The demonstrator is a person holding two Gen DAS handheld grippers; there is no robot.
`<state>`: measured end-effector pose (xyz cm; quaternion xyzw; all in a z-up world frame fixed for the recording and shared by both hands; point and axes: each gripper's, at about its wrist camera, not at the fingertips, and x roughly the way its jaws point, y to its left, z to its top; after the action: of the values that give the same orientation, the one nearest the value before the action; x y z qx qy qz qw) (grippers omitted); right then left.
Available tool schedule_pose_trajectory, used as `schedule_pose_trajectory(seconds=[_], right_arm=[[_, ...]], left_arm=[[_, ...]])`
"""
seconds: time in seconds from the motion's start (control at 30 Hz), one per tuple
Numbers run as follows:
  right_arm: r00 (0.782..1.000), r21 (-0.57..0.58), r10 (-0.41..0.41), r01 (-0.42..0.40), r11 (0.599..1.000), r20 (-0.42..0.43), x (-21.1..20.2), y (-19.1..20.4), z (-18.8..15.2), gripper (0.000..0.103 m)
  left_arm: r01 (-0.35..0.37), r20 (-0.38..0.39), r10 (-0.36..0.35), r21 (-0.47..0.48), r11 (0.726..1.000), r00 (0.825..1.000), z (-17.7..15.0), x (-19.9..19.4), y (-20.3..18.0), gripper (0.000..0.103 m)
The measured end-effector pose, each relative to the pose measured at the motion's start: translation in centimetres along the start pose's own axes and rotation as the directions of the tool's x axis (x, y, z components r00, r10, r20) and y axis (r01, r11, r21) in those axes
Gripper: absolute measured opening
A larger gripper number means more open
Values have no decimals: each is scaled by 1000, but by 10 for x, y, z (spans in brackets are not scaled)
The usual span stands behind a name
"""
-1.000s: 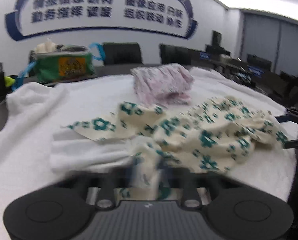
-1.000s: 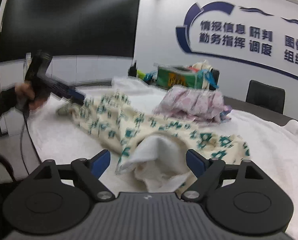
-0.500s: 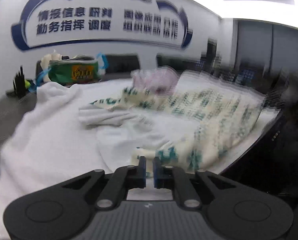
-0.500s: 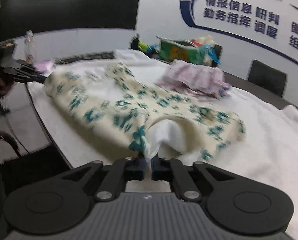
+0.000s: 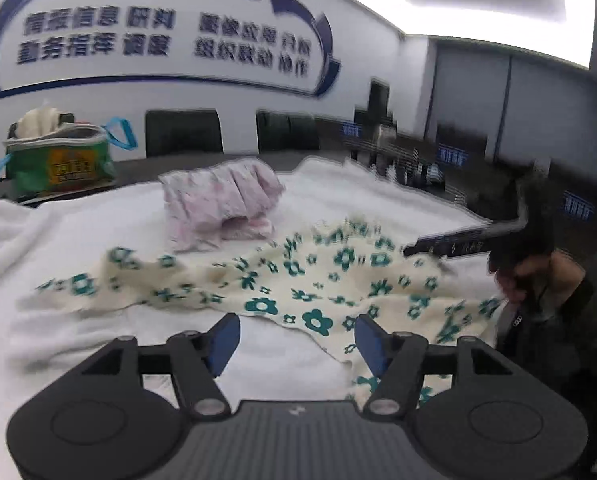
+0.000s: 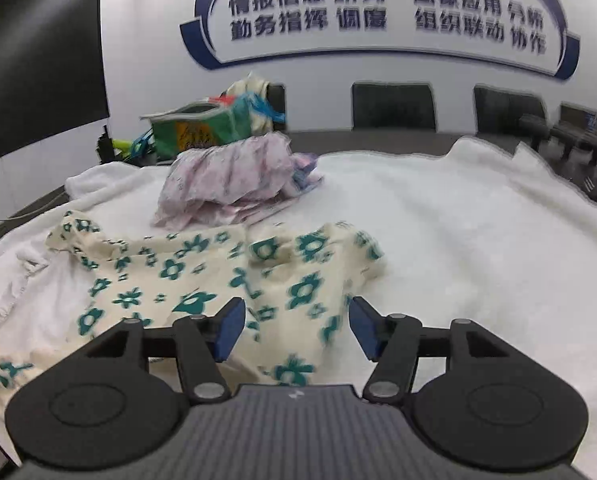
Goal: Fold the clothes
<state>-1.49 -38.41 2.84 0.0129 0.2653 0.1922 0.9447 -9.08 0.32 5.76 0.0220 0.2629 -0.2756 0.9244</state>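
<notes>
A cream garment with teal flowers point(image 5: 318, 280) lies spread, a little rumpled, on the white towel point(image 5: 98, 232). My left gripper point(image 5: 298, 340) hovers at its near edge, jaws opening, with only towel and a corner of the cloth below the gap. In the right wrist view the garment point(image 6: 202, 276) lies under my right gripper point(image 6: 297, 332), whose jaws are also opening; the blue pads point(image 6: 230, 330) stand clear of the cloth. A hand point(image 5: 534, 280) holds that gripper at the garment's right end.
A folded pink garment pile point(image 5: 222, 204) point(image 6: 234, 184) sits behind the flowered one. Further back stands a green bag point(image 5: 58, 160) point(image 6: 194, 128) stuffed with cloth. Dark chairs point(image 6: 394, 106) line the far side, and the table edge drops off at the right.
Half a second ago both grippers were shut on the garment's edges and pulled it taut. Both have now let go and stand apart, and the garment has settled on the towel.
</notes>
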Motion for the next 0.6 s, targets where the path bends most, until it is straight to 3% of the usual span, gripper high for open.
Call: schedule_pose_trajectory(seconds=[0.13,0.23,0.3,0.4,0.53,0.6], right_arm=[[999,22,17,-16,1000,-51,18,0,-1,56],[997,-76,-14,7,997,-82,26,14,0,4],[995,-163,-57,42,986,-87,27,26,2,2],[966,-270,-260,253,929,9,12,34,13,1],[907,-255,-419,412,875,29,14,21,19,1],[909,-194,-417,411,891,13,15,14,17,9]], left_arm=[[-11,-96,4,-73,997,995,-1,44,15,62],[-51,-110,43,-71,996,993,-13,61,20,59],[-63,-109,57,-55,997,992,-22,65,21,59],[-50,-95,44,-69,996,995,-23,63,27,59],[-32,-87,24,-90,995,996,-23,62,33,61],[-23,-83,15,-101,995,996,-23,62,34,61]])
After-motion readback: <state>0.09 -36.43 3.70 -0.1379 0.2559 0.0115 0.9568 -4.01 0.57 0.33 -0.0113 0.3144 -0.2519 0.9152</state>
